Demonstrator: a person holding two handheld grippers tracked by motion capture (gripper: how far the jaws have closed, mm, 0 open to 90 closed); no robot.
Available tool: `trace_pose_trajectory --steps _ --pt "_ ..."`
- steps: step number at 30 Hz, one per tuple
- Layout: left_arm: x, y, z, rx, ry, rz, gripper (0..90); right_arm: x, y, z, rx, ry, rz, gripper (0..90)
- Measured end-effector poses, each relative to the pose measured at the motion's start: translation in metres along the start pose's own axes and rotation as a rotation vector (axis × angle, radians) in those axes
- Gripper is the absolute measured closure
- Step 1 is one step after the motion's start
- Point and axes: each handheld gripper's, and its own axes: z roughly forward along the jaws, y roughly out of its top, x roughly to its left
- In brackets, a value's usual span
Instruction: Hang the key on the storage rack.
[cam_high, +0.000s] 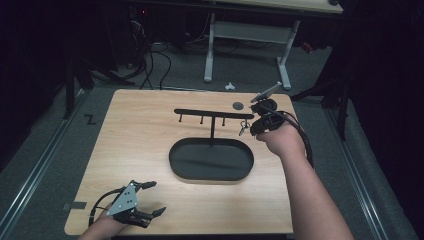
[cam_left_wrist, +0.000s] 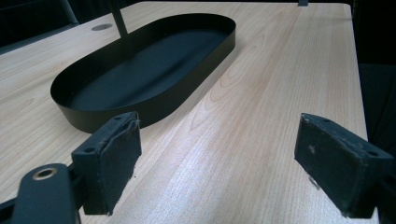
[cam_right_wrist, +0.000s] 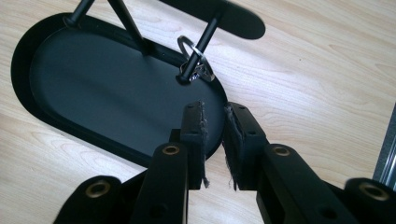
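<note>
High view: wooden table (cam_high: 150, 150) bearing a black oval tray (cam_high: 211, 161) at centre, from which rises a post carrying a crossbar rack (cam_high: 212, 113) with short pegs. A key ring (cam_high: 243, 128) hangs from the peg at the rack's right end, above and right of the tray. The right gripper (cam_high: 255, 129) sits just beside the ring; the left gripper (cam_high: 151, 198) rests well apart, near the table's front-left corner, jaws spread and empty. A grey disc (cam_high: 238, 105) lies behind the rack. Left gripper view: both pads (cam_left_wrist: 116, 158) wide apart over bare wood, tray (cam_left_wrist: 140, 70) ahead. Right gripper view: jaws nearly together with a narrow empty gap, gripper (cam_right_wrist: 215, 140) short of the key ring (cam_right_wrist: 194, 63) on its peg, tray (cam_right_wrist: 93, 93) beneath.
</note>
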Motion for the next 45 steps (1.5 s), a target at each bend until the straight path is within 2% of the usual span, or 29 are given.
trace_pose_trajectory --steps 16,21,30,34,45 --pt "0.000 0.000 0.000 0.000 -0.001 -0.001 15.2 -0.002 -0.022 0.018 0.003 0.005 -0.001 68.0" --pt "0.000 0.000 0.000 -0.001 0.000 -0.003 15.2 -0.004 -0.036 0.027 -0.029 0.049 0.008 62.8" --pt "0.000 0.000 0.001 -0.002 0.002 -0.005 15.2 -0.005 -0.069 0.047 -0.058 0.048 0.016 57.8" --pt "0.000 0.000 0.001 0.004 0.004 -0.006 15.2 -0.006 -0.086 0.054 -0.099 0.060 0.038 57.2" --pt "0.000 0.000 0.001 0.009 0.010 -0.002 15.2 -0.003 -0.138 0.074 -0.233 0.007 0.029 55.3"
